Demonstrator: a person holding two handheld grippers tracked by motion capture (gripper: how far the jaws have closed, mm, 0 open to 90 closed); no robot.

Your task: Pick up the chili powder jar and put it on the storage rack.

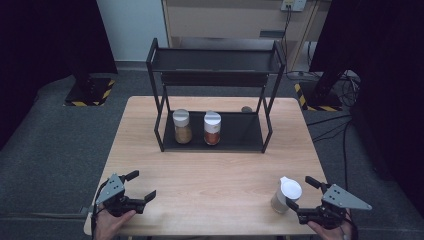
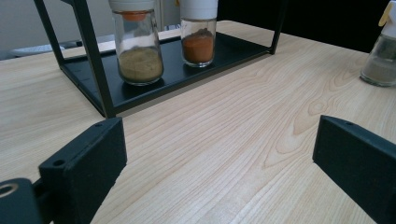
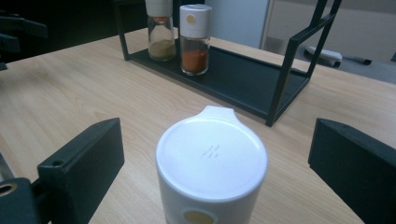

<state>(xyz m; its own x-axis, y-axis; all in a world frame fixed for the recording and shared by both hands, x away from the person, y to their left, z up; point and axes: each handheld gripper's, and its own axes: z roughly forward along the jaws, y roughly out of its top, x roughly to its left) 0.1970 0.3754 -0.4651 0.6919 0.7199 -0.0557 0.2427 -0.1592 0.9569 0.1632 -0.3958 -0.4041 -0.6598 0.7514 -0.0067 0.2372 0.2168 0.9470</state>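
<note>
Between wide-apart black jaws lies bare wooden table (image 2: 224,140); far left, a black rack (image 2: 177,70) holds two spice jars (image 2: 138,51), (image 2: 198,37); another jar (image 2: 380,60) stands far right.

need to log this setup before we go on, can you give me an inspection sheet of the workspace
surface: wooden table, bare in the middle
job's things: white-capped jar near the right edge, upright; black rack holds tan spice jar and red spice jar
clutter: small dark thing behind the rack, too small to tell
grippers: left gripper open, holding nothing; right gripper open, jaws either side of the white-capped jar
cables: black cables on the floor at right
surroundings: grey floor, cabinet behind
</note>
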